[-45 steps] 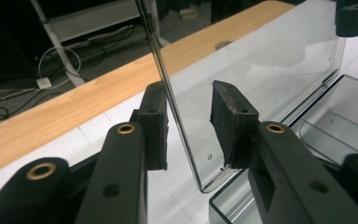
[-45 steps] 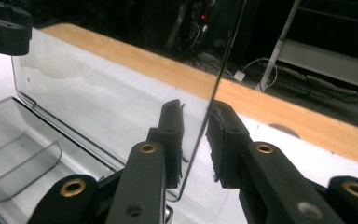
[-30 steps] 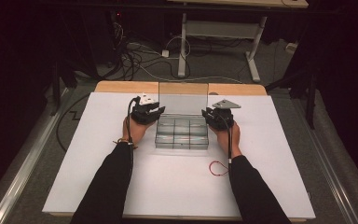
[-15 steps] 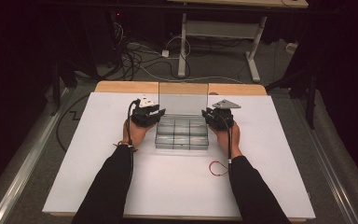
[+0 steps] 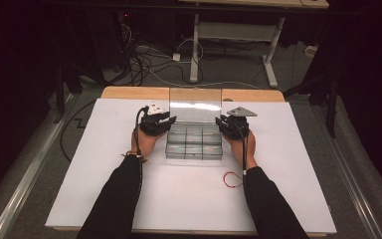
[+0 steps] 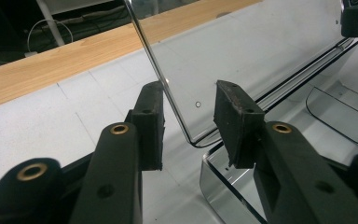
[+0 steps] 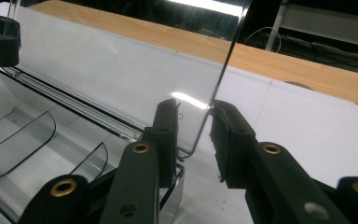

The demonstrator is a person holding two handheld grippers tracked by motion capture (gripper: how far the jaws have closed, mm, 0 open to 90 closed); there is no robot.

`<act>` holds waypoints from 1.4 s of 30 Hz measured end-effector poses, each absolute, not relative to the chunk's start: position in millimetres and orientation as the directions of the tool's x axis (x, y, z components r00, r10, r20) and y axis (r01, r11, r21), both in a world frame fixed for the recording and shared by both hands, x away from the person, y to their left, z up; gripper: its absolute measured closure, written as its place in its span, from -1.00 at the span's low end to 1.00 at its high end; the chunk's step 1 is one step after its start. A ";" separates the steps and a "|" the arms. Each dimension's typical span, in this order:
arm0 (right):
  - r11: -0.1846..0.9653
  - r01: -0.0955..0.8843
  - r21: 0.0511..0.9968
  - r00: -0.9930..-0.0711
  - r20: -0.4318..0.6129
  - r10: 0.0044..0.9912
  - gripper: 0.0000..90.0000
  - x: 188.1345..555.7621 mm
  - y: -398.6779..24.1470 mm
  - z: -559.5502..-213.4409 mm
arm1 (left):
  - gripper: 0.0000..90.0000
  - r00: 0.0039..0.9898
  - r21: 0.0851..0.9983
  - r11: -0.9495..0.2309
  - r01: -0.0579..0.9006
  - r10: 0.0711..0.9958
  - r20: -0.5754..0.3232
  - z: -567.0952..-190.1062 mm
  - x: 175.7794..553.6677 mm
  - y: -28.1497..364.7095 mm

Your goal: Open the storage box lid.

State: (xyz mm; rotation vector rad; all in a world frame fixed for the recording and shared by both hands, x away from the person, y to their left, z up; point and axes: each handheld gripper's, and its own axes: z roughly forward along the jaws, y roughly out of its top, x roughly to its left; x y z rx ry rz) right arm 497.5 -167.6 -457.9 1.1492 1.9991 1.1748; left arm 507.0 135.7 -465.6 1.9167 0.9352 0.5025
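1. Left tool (image 6: 189, 121) and right tool (image 7: 193, 135) each straddle an edge of the upright lid (image 5: 195, 104), jaws part-open, not gripping.
2. An uneven squeeze could twist the lid or tip the box (image 5: 194, 145) on the bench (image 5: 298, 164).

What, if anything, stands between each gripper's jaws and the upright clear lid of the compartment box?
Nothing visible does. The lid edge sits between the left gripper jaws, and its other edge between the right gripper jaws. Both straddle it; no firm clamping shows.
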 end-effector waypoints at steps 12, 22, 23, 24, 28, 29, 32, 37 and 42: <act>0.256 0.395 0.882 -0.477 -0.041 0.878 0.59 497.2 -166.6 -458.1 | 0.35 0.615 0.869 -0.279 0.408 0.788 -0.036 -466.9 506.8 135.9; 0.291 0.390 0.873 -0.498 -0.066 0.865 0.61 496.4 -159.8 -459.2 | 0.36 0.620 0.859 -0.323 0.396 0.784 0.009 -467.4 505.8 131.5; 0.295 0.392 0.871 -0.497 -0.070 0.865 0.61 496.1 -159.2 -458.9 | 0.36 0.621 0.859 -0.326 0.395 0.784 0.012 -467.3 505.7 131.5; 0.298 0.390 0.871 -0.497 -0.073 0.864 0.60 496.0 -159.1 -458.7 | 0.36 0.620 0.859 -0.326 0.395 0.785 0.012 -467.1 505.6 131.5; 0.318 0.385 0.866 -0.500 -0.094 0.861 0.47 495.0 -158.3 -456.7 | 0.36 0.617 0.853 -0.348 0.389 0.786 0.039 -464.7 504.1 131.4; 0.326 0.380 0.866 -0.512 -0.097 0.854 0.45 494.6 -158.4 -455.4 | 0.36 0.612 0.856 -0.350 0.381 0.790 0.050 -463.3 503.3 132.2; 0.327 0.357 0.875 -0.528 -0.100 0.843 0.44 491.4 -159.0 -449.7 | 0.33 0.603 0.869 -0.333 0.367 0.796 0.050 -458.0 501.2 136.9; 0.329 0.339 0.882 -0.550 -0.098 0.830 0.39 485.5 -158.5 -442.1 | 0.30 0.598 0.874 -0.341 0.347 0.798 0.074 -450.3 494.7 142.0; 0.364 0.303 0.881 -0.576 -0.135 0.806 0.39 474.7 -157.4 -436.4 | 0.16 0.611 0.873 -0.369 0.318 0.784 0.109 -441.5 484.9 145.2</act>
